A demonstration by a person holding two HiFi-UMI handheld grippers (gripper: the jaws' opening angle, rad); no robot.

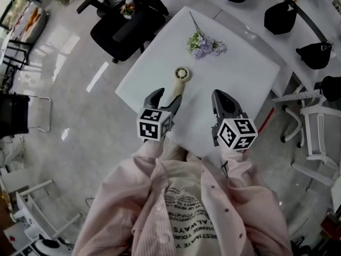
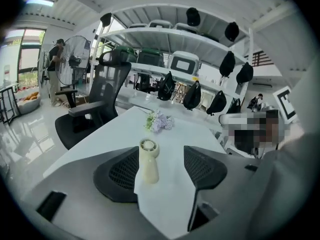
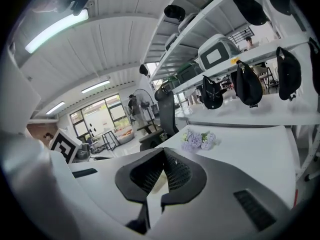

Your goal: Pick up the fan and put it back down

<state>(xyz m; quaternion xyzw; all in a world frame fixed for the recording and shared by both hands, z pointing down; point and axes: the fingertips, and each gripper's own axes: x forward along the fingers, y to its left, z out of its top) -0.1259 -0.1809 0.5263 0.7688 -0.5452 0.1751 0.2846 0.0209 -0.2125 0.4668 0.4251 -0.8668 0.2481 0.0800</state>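
A cream hand-held fan (image 1: 181,78) lies flat on the white table (image 1: 240,73), round head away from me and handle toward me. My left gripper (image 1: 167,97) is open, and the handle end lies between its jaws, apart from both pads. In the left gripper view the fan (image 2: 148,160) sits closer to the left jaw of the left gripper (image 2: 161,158). To the fan's right, my right gripper (image 1: 224,104) hovers over the table. The right gripper (image 3: 163,156) is shut, its pads meeting with nothing between them.
A bunch of pale purple flowers (image 1: 205,45) lies at the table's far side. A black office chair (image 1: 125,28) stands beyond the left corner. Black caps (image 1: 281,16) rest on the white shelf at the right, with a white chair (image 1: 319,137) below.
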